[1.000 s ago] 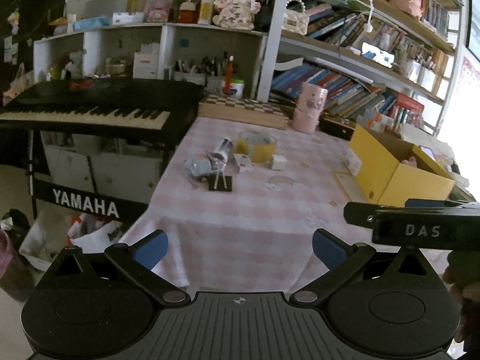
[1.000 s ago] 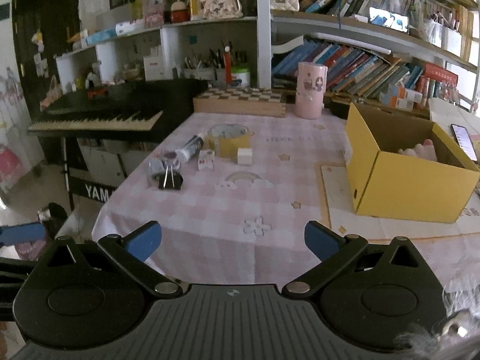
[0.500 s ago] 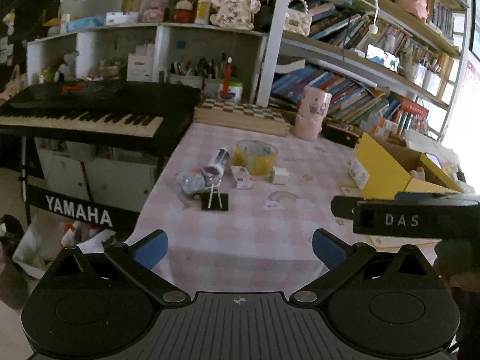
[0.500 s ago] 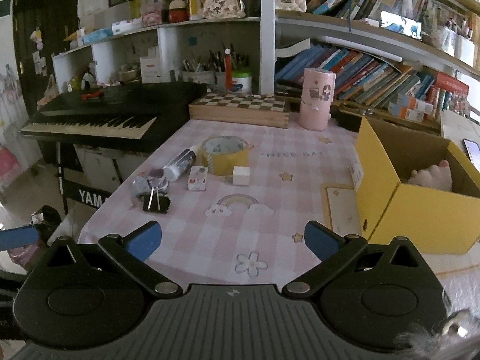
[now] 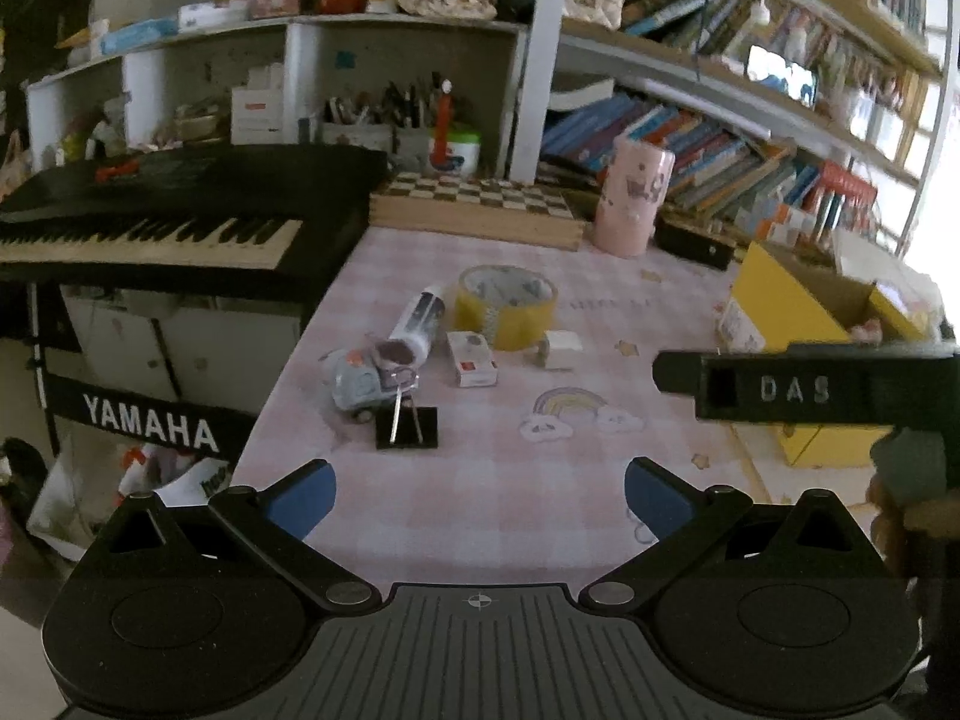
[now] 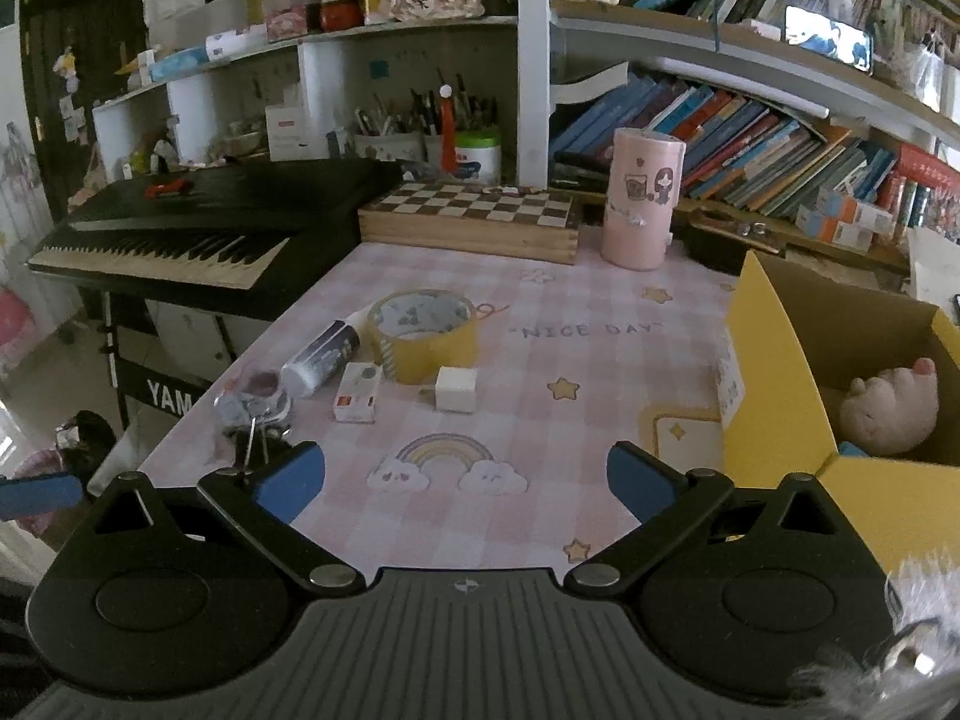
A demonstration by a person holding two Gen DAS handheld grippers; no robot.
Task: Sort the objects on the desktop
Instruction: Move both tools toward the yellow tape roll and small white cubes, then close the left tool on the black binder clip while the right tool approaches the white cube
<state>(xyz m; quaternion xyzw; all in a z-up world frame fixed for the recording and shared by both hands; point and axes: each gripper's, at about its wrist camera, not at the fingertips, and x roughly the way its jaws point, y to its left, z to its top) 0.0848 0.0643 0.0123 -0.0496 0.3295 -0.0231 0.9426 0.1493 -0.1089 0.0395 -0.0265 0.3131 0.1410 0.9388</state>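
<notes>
On the pink checked tablecloth [image 5: 480, 480] lie a yellow tape roll [image 5: 505, 306] [image 6: 423, 333], a white tube [image 5: 417, 324] [image 6: 321, 360], a small white-red box [image 5: 472, 358] [image 6: 358, 391], a white cube [image 5: 559, 349] [image 6: 456, 389], a grey toy car [image 5: 354, 381] [image 6: 249, 403] and a black binder clip [image 5: 407, 425]. An open yellow box [image 6: 840, 396] [image 5: 798, 312] holds a plush toy [image 6: 888, 408]. My left gripper [image 5: 479, 495] hovers open, short of the clip. My right gripper [image 6: 461, 477] is open above the rainbow print, empty.
A black Yamaha keyboard [image 5: 150, 222] stands off the table's left edge. At the back are a chessboard box [image 6: 468, 219], a pink cylinder [image 6: 639, 198] and crowded bookshelves [image 6: 750, 138]. The right gripper's body [image 5: 798, 387] crosses the left wrist view.
Both grippers have moved forward over the table toward the cluster of objects, which look larger and nearer. Both stay open and empty.
</notes>
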